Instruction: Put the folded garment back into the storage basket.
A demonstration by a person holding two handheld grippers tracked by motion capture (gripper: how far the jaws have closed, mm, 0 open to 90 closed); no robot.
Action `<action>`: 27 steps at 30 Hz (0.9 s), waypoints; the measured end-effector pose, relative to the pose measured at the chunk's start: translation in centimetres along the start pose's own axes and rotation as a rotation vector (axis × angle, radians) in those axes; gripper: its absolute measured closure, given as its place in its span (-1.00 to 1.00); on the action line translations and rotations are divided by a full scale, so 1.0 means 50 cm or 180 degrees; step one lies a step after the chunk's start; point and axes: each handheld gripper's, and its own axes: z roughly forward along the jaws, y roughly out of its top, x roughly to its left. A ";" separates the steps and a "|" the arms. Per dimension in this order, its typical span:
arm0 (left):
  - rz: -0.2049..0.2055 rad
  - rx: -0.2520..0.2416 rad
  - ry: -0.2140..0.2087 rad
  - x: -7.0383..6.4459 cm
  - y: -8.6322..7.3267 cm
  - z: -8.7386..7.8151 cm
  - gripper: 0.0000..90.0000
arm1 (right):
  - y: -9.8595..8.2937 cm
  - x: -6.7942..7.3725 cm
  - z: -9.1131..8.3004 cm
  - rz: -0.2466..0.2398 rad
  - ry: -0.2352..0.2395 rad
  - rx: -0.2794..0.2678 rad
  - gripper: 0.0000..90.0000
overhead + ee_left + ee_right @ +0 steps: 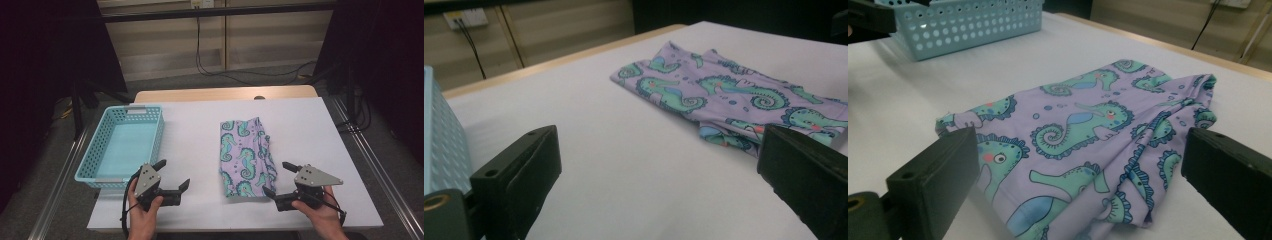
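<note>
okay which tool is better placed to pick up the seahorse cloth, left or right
Probably right. The right tool sits open at the seahorse cloth's near corner, almost touching it. The left tool, also open, is nearer the blue basket, with bare table between it and the cloth.

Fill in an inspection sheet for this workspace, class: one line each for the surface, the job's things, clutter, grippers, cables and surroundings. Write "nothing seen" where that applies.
Surface: white table top, with a wooden edge at the far side.
Job's things: folded seahorse-print cloth lying flat right of centre; light blue perforated basket at the left edge, nothing seen inside.
Clutter: nothing seen.
Grippers: left gripper open, above the table beside the basket's near corner, holding nothing; right gripper open, at the cloth's near right corner, holding nothing.
Cables: one trails from the left gripper down past the table's near edge; black cables run across the floor beyond the table.
Surroundings: pale wall panels behind, dark areas on both sides.
</note>
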 end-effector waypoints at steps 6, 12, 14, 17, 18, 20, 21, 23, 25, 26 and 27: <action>0.0020 0.0034 -0.0180 0.001 0.026 0.027 -0.92 | 0.012 0.006 0.008 -0.0012 0.0187 0.0261 -0.93; -0.0012 -0.0018 -0.0316 -0.006 0.037 0.056 -0.93 | 0.032 0.010 0.012 -0.0005 0.0539 0.0508 -0.91; 0.0000 0.0004 -0.0337 -0.008 0.041 0.067 -0.93 | 0.038 0.012 0.016 -0.0040 0.0549 0.0565 -0.92; -0.0065 -0.0047 -0.0400 -0.006 0.049 0.080 -0.92 | 0.044 0.013 0.026 -0.0067 0.0647 0.0618 -0.92; -0.0062 -0.0015 -0.0388 -0.005 0.051 0.083 -0.91 | 0.046 0.014 0.029 -0.0080 0.0683 0.0648 -0.90; -0.0074 -0.0028 -0.0384 -0.002 0.052 0.092 -0.91 | 0.048 0.015 0.036 -0.0078 0.0783 0.0680 -0.90; -0.0007 0.0020 -0.0348 0.000 0.053 0.096 -0.91 | 0.050 0.017 0.039 -0.0102 0.0789 0.0690 -0.91; -0.0007 0.0049 -0.0359 0.000 0.058 0.107 -0.90 | 0.054 0.018 0.046 -0.0127 0.0820 0.0727 -0.90; -0.0028 0.0040 -0.0359 -0.001 0.060 0.113 -0.90 | 0.057 0.018 0.050 -0.0120 0.0828 0.0737 -0.89; 0.0166 0.0007 -0.0307 -0.003 0.070 0.122 -0.90 | 0.062 0.018 0.058 -0.0132 0.0878 0.0762 -0.86; 0.0174 -0.0032 -0.0261 -0.006 0.073 0.127 -0.90 | 0.064 0.017 0.061 -0.0137 0.0896 0.0752 -0.86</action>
